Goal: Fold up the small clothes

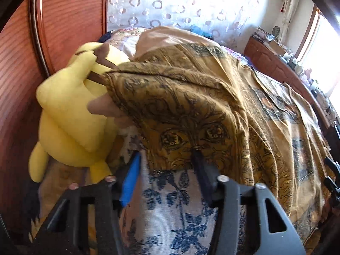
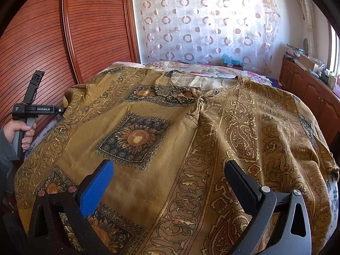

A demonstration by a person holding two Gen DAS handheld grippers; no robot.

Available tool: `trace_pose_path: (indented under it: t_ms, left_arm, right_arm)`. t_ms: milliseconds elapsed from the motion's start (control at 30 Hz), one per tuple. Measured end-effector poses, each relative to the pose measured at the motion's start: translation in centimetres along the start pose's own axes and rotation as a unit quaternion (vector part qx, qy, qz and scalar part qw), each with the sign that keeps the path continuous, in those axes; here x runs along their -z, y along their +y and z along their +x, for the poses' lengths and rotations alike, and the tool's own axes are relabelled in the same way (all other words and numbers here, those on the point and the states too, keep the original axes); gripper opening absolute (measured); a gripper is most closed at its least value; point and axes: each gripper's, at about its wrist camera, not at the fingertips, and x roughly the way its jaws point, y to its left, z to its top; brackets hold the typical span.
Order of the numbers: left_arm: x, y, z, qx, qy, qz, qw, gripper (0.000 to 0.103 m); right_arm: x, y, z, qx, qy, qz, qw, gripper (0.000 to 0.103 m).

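A mustard-brown patterned shirt (image 2: 170,131) with sunflower squares and paisley bands lies spread front-up over the bed, its neckline (image 2: 204,85) at the far side. In the left wrist view its sleeve edge (image 1: 182,106) hangs bunched in front of my left gripper (image 1: 165,155). The left jaws stand open, the blue pad left and the black pad right, with the black fingertip touching the hem. My right gripper (image 2: 170,170) is open and empty above the lower front of the shirt. The left gripper's body and the hand holding it show at the left edge of the right wrist view (image 2: 29,110).
A yellow plush toy (image 1: 70,116) lies beside the bed by the red-brown slatted wardrobe (image 2: 42,42). A blue floral bedspread (image 1: 170,212) shows beneath the sleeve. A sheer circle-patterned curtain (image 2: 204,25) hangs behind. A wooden cabinet (image 2: 308,89) with clutter runs along the right.
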Motion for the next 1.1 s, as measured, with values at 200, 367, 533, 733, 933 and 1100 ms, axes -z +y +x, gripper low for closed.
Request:
trace_pose_path:
  t_ms: [200,367,533,733,933,1100]
  left_arm:
    - [-0.2,-0.4,-0.8,-0.042,-0.014,0.039,0.9982,0.018]
    - [-0.9,-1.1,-2.8,-0.043,-0.059,0.053,0.9959,0.010]
    - [-2.1,-4.1,-5.3,-0.020,-0.101,0.080,0.9914,0.008]
    - [-2.5,-11.5,-7.9,0.053,-0.114,0.154,0.9801,0.008]
    - [-0.7,-14.8,-9.5,0.073,-0.115,0.198,0.9707,0.029]
    - [0.2,-13.6,-10.9,0.079,-0.129,0.181,0.9718,0.072]
  right_arm:
    - [0.0,0.1,0.1,-0.002,0.003,-0.001,1.000,0.103]
    - [0.1,0.0,0.2,-0.002,0.006,0.000,1.000,0.103]
    - [0.0,-0.1,0.2,-0.004,0.008,0.000,1.000,0.103]
    - [0.0,-0.1,0.3,-0.004,0.009,0.000,1.000,0.103]
    - [0.0,-0.1,0.4,-0.008,0.015,0.001,1.000,0.103]
    - [-0.2,-0.2,0.6,-0.007,0.017,0.001,1.000,0.103]
